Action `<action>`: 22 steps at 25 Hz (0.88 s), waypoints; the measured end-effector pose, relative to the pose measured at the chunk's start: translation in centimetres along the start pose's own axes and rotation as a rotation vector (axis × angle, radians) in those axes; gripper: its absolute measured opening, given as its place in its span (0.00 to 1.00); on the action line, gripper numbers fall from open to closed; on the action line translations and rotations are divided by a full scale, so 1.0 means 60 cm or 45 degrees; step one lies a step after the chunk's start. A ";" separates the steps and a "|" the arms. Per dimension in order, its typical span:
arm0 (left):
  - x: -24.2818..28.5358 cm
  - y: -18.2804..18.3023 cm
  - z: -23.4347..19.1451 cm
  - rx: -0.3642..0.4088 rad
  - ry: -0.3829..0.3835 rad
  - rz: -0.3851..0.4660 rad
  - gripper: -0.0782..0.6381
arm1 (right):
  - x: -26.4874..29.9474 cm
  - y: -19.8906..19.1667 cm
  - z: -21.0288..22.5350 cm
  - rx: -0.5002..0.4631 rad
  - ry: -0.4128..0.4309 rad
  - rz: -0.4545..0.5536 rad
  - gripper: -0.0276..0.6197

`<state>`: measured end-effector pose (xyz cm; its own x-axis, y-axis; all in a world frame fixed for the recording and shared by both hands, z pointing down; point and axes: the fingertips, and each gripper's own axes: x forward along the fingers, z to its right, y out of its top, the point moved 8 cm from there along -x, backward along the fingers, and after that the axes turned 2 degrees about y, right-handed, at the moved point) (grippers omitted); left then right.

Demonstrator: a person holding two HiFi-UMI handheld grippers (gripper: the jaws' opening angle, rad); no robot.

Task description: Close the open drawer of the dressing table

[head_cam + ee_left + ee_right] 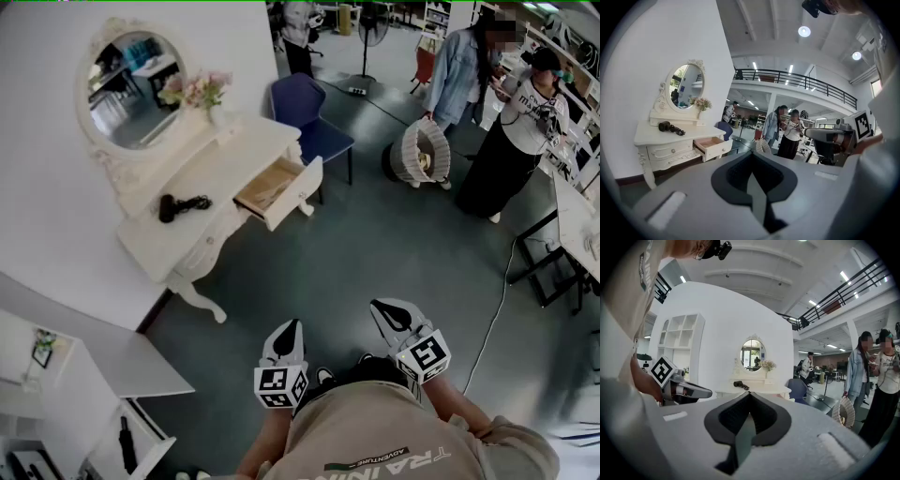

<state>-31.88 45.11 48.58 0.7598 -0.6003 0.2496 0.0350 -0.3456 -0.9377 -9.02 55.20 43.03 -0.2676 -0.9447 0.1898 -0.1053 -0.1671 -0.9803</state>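
Observation:
The white dressing table (pixel 202 183) stands against the wall at upper left, with an oval mirror (pixel 131 75) on it. Its right-hand drawer (pixel 278 192) is pulled out and shows a wooden inside; the left gripper view has this drawer (pixel 711 146) at left of centre. My left gripper (pixel 290 330) and right gripper (pixel 388 311) are held close to my body, well short of the table over the grey floor. Both are shut with nothing between the jaws. The right gripper view shows the dressing table (pixel 754 389) far ahead.
A black hair dryer (pixel 178 204) and a vase of flowers (pixel 208 94) sit on the tabletop. A blue chair (pixel 305 117) stands just right of the drawer. Two people (pixel 511 131), a wicker basket (pixel 422 150), a desk (pixel 577 216) and a floor cable (pixel 497 309) are at right; white shelves (pixel 84 394) at lower left.

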 end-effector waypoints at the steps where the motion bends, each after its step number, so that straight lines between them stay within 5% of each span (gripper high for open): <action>1: 0.000 0.002 -0.002 -0.001 -0.001 0.010 0.13 | 0.001 0.000 -0.002 -0.003 0.004 -0.004 0.05; 10: 0.019 0.017 -0.007 -0.002 -0.038 0.005 0.13 | 0.028 0.018 0.003 -0.050 0.013 0.010 0.05; 22: 0.127 0.033 -0.020 0.055 -0.077 -0.100 0.13 | 0.058 -0.045 0.101 0.149 -0.087 -0.037 0.05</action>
<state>-26.81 39.00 48.91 0.7916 -0.5273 0.3087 0.1229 -0.3576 -0.9258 -3.89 50.64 45.99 -0.2000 -0.9552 0.2182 0.0016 -0.2230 -0.9748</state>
